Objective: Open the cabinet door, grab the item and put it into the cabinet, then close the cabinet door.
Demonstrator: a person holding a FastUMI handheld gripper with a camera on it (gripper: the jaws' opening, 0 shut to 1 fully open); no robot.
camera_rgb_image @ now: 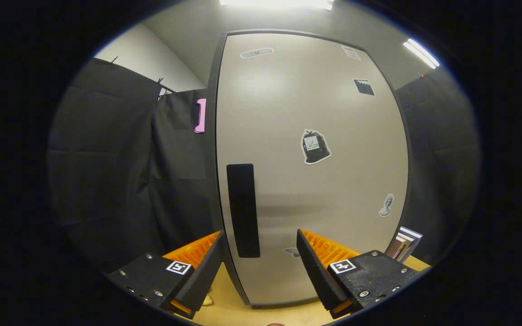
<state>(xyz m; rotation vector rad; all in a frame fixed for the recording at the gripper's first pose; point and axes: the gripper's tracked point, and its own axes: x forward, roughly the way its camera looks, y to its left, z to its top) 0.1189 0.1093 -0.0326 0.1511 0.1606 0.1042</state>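
Note:
A tall pale cabinet door [311,136] stands shut right ahead of me, with several stickers on it. Its black vertical handle [243,210] runs down the door's left side, just beyond and between my fingers, nearer the left one. My gripper [261,240] is open with nothing between its fingers, which are apart from the door. A small pale item [207,299] lies on the wooden table by the left finger, mostly hidden behind it.
The cabinet stands on a light wooden table [243,312]. A small box-like object [405,244] sits at the cabinet's right lower corner. Black cloth walls hang on both sides. Ceiling lights [419,52] glow above.

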